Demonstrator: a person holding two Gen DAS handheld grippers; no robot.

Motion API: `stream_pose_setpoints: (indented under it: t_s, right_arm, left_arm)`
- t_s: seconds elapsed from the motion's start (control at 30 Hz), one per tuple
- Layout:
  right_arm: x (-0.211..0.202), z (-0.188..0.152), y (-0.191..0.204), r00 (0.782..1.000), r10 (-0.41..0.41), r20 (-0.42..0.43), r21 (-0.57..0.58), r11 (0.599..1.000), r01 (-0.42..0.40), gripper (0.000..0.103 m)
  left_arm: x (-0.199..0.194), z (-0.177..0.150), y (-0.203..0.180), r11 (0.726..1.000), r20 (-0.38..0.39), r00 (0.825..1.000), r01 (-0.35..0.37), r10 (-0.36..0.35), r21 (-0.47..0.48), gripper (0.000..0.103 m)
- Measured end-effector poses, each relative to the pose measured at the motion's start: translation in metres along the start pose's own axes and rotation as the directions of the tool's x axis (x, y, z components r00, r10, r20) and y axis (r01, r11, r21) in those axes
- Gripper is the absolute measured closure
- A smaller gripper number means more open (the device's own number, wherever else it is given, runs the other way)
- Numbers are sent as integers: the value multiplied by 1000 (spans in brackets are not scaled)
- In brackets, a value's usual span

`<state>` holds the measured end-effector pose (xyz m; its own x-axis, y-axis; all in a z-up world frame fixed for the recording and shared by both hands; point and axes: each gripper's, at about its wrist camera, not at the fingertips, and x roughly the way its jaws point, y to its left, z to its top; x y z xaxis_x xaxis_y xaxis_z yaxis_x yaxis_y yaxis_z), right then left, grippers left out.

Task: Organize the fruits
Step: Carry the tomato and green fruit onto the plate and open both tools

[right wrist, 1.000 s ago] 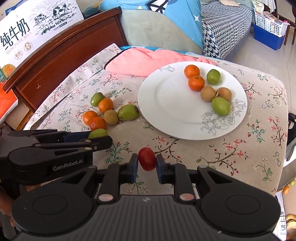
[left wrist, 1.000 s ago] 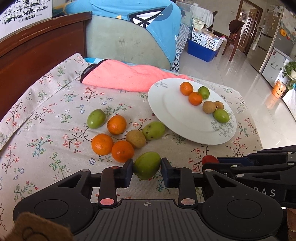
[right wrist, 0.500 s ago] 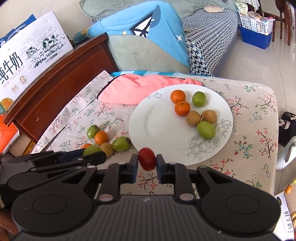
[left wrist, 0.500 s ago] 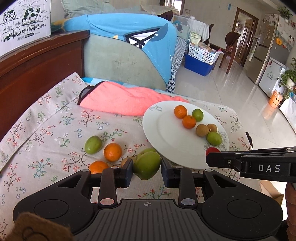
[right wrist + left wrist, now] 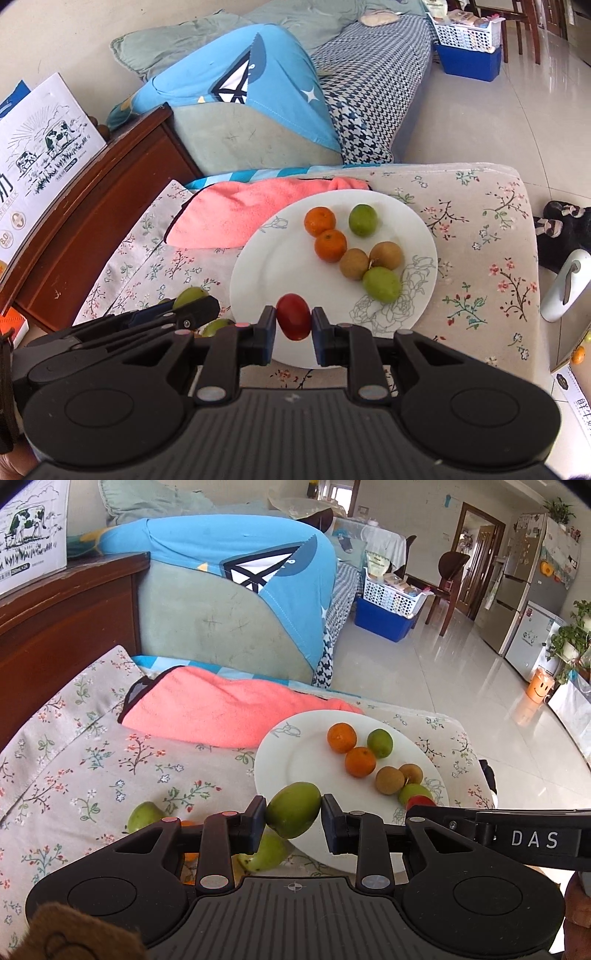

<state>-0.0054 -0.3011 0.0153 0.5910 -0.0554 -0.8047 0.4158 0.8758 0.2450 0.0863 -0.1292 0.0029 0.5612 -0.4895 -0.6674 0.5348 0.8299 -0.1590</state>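
Note:
My left gripper is shut on a green fruit and holds it above the near left rim of the white plate. My right gripper is shut on a small red fruit above the plate's near edge. The plate holds two oranges, two green fruits and two brown fruits. More green fruits and an orange lie on the cloth left of the plate, partly hidden by the left gripper.
A pink towel lies behind the plate on the floral cloth. A dark wooden headboard stands at the left, with a sofa and blue cushion behind. The cloth's right edge drops to the tiled floor.
Both grippers have risen and moved forward toward the plate, each carrying its fruit. The loose fruits on the cloth have slid below and behind the left gripper.

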Motion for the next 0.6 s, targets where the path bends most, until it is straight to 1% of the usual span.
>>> stream_pose_setpoints:
  t_s: [0.23,0.4,0.53,0.6]
  right_arm:
    - [9,1,-5,999,-32,-18,40,999,33,82]
    - [15,1,-7,998,-50,-31,62,997,52,82]
    - [17,1,-10,997,-69,-29,77,995,71,82]
    - [18,2,-13,997,-78,-27,97,992,81,81]
  left_arm:
    - [20,5,-6,1000,-22,1000,18,-18,5,73]
    - [30,5,-11,1000,-38,999,18,-17,11,73]
    - [33,8,-13,1000,-34,999,19,-18,15,73]
    - [32,9,-14,1000,-23,1000,13,-13,20,71]
